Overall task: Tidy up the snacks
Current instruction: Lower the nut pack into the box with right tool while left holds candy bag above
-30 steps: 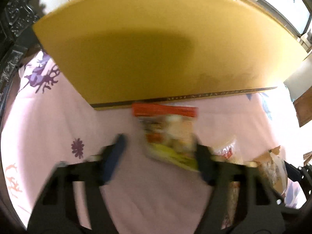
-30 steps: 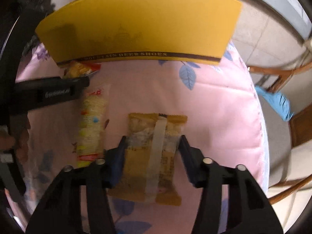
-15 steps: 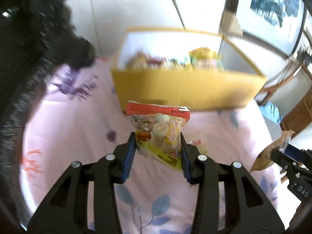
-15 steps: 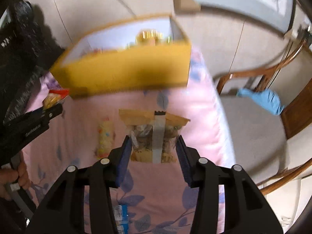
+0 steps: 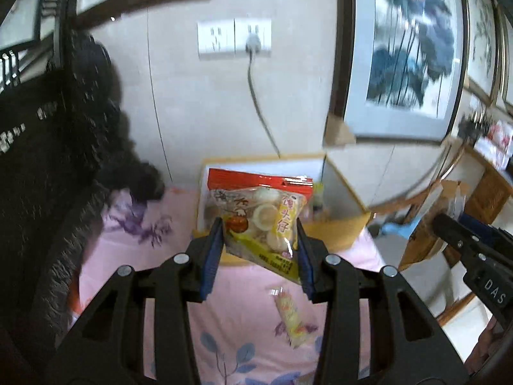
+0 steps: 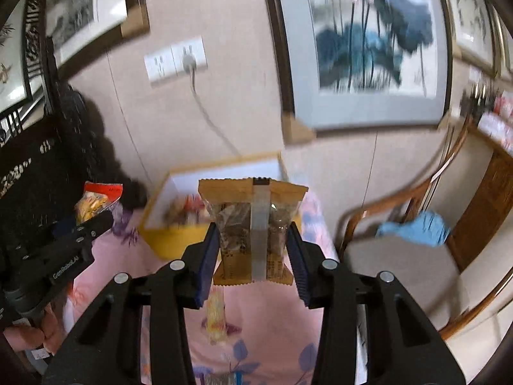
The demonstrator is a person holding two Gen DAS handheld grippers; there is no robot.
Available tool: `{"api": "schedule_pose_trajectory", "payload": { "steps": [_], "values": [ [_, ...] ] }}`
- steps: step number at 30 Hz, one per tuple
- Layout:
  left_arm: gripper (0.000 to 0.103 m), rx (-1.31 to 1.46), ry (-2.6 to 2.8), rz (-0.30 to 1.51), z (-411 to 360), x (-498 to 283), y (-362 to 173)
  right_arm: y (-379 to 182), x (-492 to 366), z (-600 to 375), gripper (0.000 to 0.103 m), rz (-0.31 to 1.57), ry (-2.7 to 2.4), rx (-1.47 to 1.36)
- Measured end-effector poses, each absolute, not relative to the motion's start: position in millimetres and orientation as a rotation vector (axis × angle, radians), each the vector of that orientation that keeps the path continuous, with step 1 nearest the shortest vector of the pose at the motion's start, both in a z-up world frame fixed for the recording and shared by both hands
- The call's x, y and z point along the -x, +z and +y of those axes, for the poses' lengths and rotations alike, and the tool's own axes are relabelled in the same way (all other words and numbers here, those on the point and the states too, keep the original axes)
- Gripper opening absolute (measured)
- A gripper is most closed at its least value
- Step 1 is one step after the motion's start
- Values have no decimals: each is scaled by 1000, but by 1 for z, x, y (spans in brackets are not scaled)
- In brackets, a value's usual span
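1. Left wrist view: the left gripper (image 5: pixel 259 250) grips a red-topped bag (image 5: pixel 260 216), lifted above the pink cloth (image 5: pixel 243 317) in front of the yellow box (image 5: pixel 333 232). The box's contents are mostly hidden behind the bag. A loose packet (image 5: pixel 292 317) lies on the cloth.
2. Right wrist view: the right gripper (image 6: pixel 253 253) clamps a tan bag (image 6: pixel 253 227), raised before the box (image 6: pixel 174 240), which holds blurred snacks (image 6: pixel 184 210).

left tool (image 5: pixel 259 253): raised, fingers closed on red-topped snack bag (image 5: pixel 260 218) | right tool (image 6: pixel 253 253): raised, fingers clamped on tan snack packet (image 6: pixel 253 227) | both apparently level, side by side
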State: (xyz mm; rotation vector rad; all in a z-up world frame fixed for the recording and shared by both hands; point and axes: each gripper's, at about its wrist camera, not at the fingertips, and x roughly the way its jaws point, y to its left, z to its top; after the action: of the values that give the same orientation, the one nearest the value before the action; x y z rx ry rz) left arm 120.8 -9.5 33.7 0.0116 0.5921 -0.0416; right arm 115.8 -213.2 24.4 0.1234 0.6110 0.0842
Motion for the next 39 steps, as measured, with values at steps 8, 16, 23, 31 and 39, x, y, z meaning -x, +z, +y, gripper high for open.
{"api": "schedule_pose_trajectory", "payload": {
  "steps": [8,16,23,31,39],
  "values": [
    [42,-38,5,489,-5,-127,82,75,-121,-212,42,486,124,-84],
    [42,-43,56,506,8,-168,83,70,-170,-199,42,511,156,-111],
    [42,-25,115,520,25,-190,78,61,-207,-185,42,522,201,-106],
    [42,-59,93,502,26,-220,87,57,-230,-171,42,521,242,-80],
    [42,-68,97,518,28,-257,90,54,-266,-164,42,528,288,-108]
  ]
}}
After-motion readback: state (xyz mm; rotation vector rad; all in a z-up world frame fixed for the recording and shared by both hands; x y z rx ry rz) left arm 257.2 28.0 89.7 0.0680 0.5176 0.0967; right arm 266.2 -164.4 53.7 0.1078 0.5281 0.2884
